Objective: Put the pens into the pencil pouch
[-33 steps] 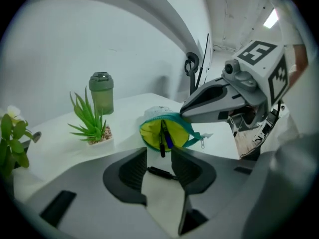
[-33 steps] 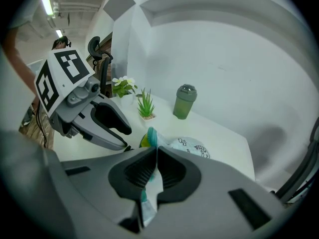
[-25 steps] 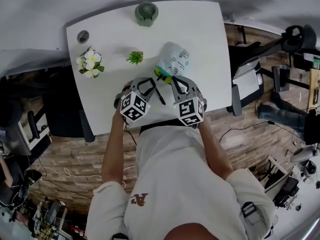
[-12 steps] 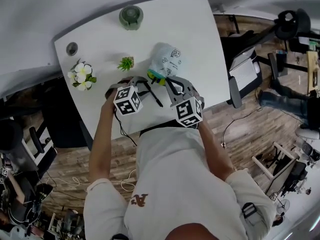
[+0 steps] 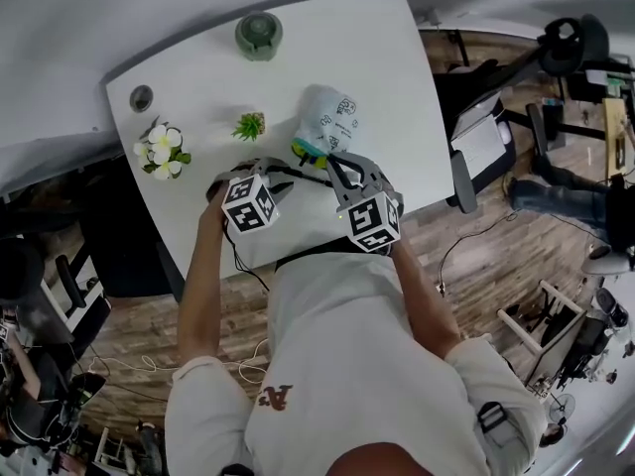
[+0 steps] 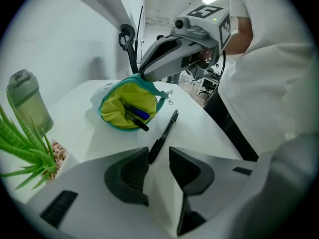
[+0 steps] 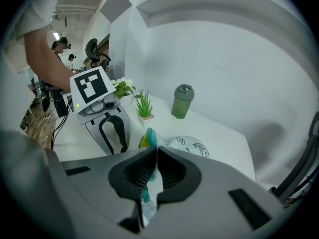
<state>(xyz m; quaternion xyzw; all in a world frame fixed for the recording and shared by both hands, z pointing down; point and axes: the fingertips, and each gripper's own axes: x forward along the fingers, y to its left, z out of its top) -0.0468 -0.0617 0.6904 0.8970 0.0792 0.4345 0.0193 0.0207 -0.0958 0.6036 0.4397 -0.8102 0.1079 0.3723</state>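
Note:
The pencil pouch (image 6: 128, 108) lies on the white table (image 5: 387, 58), its yellow-lined mouth open and facing my left gripper, with two pens (image 6: 134, 115) inside. It shows as a pale printed bag (image 5: 329, 117) from above. My right gripper (image 7: 155, 156) is shut on the pouch's teal zipper edge (image 7: 150, 138) and holds the mouth up. A black pen (image 6: 165, 131) lies on the table in front of the mouth. Its near end reaches between the jaws of my left gripper (image 6: 158, 161), which have just been closing and stand a little apart, with no pad pressing on the pen.
A green bottle (image 5: 259, 34) stands at the table's far edge. A small potted plant (image 5: 250, 125) sits just left of the pouch, close to my left gripper. White flowers (image 5: 159, 145) and a round cable hole (image 5: 143, 96) are at the far left. Office chairs (image 5: 476, 157) stand right of the table.
My left gripper has rolled and tipped over the black pen, and its jaws have narrowed around the pen's end. The right gripper keeps its hold on the pouch edge without moving.

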